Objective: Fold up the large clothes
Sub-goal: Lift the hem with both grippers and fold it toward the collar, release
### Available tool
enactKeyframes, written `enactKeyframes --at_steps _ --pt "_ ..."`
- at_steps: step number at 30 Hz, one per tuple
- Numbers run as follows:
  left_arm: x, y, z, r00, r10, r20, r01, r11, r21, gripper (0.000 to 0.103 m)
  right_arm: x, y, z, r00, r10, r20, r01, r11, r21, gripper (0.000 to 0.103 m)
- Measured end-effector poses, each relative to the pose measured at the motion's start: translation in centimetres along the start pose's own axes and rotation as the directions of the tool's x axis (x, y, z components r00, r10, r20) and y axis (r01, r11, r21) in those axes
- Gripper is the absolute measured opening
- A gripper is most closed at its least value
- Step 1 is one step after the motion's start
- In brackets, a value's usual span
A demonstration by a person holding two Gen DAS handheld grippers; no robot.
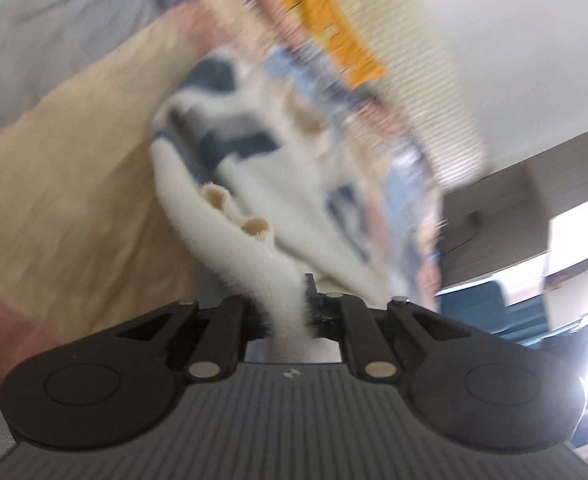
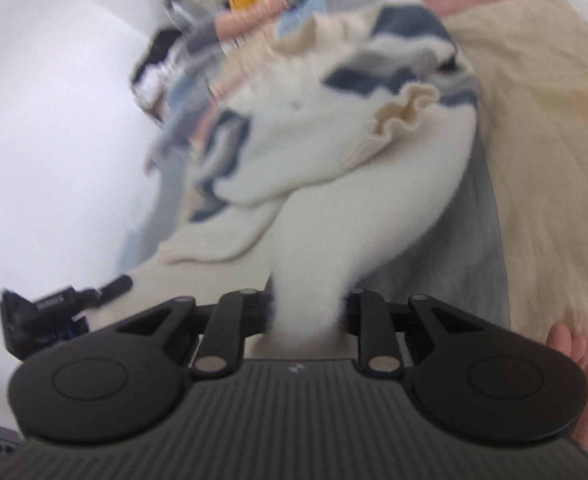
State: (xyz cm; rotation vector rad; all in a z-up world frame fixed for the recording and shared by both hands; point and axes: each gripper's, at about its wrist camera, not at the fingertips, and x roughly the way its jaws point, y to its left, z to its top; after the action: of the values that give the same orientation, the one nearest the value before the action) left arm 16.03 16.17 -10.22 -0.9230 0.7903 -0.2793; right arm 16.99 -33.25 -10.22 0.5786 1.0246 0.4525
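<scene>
1. Two hand-held grippers are engaged: the left hand-held gripper [image 1: 288, 314] is clamped on a bunched neck of the white fleecy garment [image 1: 254, 208], and the right hand-held gripper [image 2: 307, 312] pinches a thicker gather of the same garment [image 2: 333, 168].
2. Location: the garment hangs forward of both sets of jaws, over a bed covered in a beige, pink and grey patchwork cover [image 1: 74, 168]. Its navy-patterned body runs toward 1 o'clock in the left wrist view and toward 11 o'clock in the right wrist view. Whether the far end is clear of the cover cannot be told; both views are blurred.
3. Other clothes, including a yellow item [image 1: 325, 20], lie at 12 o'clock, close behind the load.
4. Judgement: the step in hand appears to be lifting the garment to spread it for folding.
5. Recommendation: keep both grips level and draw them apart until the cloth between is taut; the ruffled trim [image 2: 405, 116] should hang untwisted.
6. Risk: fleece bunched in the jaws may slip; lay down well short of the pile.
</scene>
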Motion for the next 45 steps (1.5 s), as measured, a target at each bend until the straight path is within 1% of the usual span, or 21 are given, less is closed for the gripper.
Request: enactKeyframes --at_steps 2,5,8,10,14,17,21,25,28,29,30,32,35,36,38,39,43,45 --pt "-1.5 -1.2 0.6 0.998 -0.055 0.035 0.055 0.998 0.002 0.009 -0.8 0.5 0.2 0.997 0.063 0.039 -0.064 0.998 0.024 0.023" --pt "-3.7 -2.3 0.8 0.993 -0.102 0.055 0.101 0.995 0.014 0.009 -1.8 1.0 -0.1 0.987 0.137 0.081 -0.141 0.989 0.035 0.022" --pt "-6.0 -3.1 0.2 0.987 -0.152 0.058 0.152 0.988 0.001 0.008 -3.3 2.1 -0.5 0.976 0.190 0.103 -0.194 0.981 0.023 0.022" --pt "-8.0 -3.7 -0.8 0.982 -0.180 0.051 0.181 0.983 -0.018 0.008 -5.0 2.5 -1.5 0.971 0.212 0.111 -0.214 0.977 0.001 0.022" --pt "-13.0 -4.9 -3.9 0.973 -0.228 0.043 0.227 0.974 0.010 0.008 -8.7 4.0 -4.5 0.965 0.239 0.108 -0.236 0.971 -0.034 0.022" --pt "-15.7 -5.6 -5.9 0.967 -0.252 0.032 0.253 0.967 -0.024 0.008 -11.3 5.2 -6.6 0.965 0.245 0.091 -0.240 0.969 -0.063 0.022" --pt "-18.1 -6.7 -8.0 0.966 -0.259 0.024 0.259 0.965 -0.026 0.008 -13.5 6.7 -8.1 0.976 0.208 0.064 -0.202 0.976 -0.083 0.023" --pt "-19.6 -6.8 -9.5 0.967 -0.252 0.029 0.253 0.967 -0.016 0.009 -15.0 6.5 -9.2 0.978 0.192 0.078 -0.188 0.980 -0.059 0.023" --pt "-18.5 -6.9 -8.8 0.969 -0.245 0.043 0.245 0.969 -0.002 0.009 -14.3 6.0 -8.4 0.978 0.184 0.102 -0.181 0.983 -0.037 0.023" --pt "-17.7 -7.0 -8.0 0.971 -0.233 0.053 0.233 0.972 0.007 0.009 -13.8 6.0 -7.8 0.978 0.175 0.110 -0.173 0.984 -0.034 0.023" --pt "-16.6 -7.2 -7.0 0.976 -0.207 0.066 0.206 0.978 0.018 0.009 -13.3 6.0 -7.1 0.979 0.168 0.117 -0.165 0.986 -0.034 0.023" --pt "-13.7 -7.5 -4.4 0.983 -0.160 0.091 0.159 0.987 0.017 0.009 -11.6 5.9 -5.2 0.980 0.152 0.130 -0.150 0.988 -0.028 0.023" --pt "-8.7 -7.4 -0.4 0.985 -0.117 0.123 0.121 0.992 -0.026 0.009 -8.4 5.7 -1.2 0.985 0.102 0.139 -0.102 0.995 -0.008 0.023" --pt "-7.1 -7.3 0.9 0.985 -0.114 0.132 0.120 0.992 -0.043 0.009 -7.2 5.6 0.2 0.986 0.080 0.147 -0.080 0.997 -0.003 0.023" --pt "-3.9 -7.2 3.1 0.984 -0.092 0.154 0.101 0.993 -0.054 0.009 -5.0 5.2 2.9 0.986 0.038 0.162 -0.041 0.999 0.015 0.023" --pt "-2.3 -7.1 4.1 0.983 -0.084 0.162 0.096 0.993 -0.066 0.009 -3.9 4.7 4.1 0.985 0.025 0.169 -0.031 0.999 0.031 0.023" --pt "3.0 -6.3 7.1 0.980 -0.026 0.199 0.037 0.998 -0.050 0.009 0.6 2.6 8.0 0.981 -0.009 0.194 -0.010 0.995 0.100 0.024" --pt "5.6 -4.8 8.2 0.977 -0.006 0.214 0.020 0.998 -0.064 0.009 3.1 1.2 9.4 0.981 -0.014 0.195 -0.014 0.990 0.141 0.024"
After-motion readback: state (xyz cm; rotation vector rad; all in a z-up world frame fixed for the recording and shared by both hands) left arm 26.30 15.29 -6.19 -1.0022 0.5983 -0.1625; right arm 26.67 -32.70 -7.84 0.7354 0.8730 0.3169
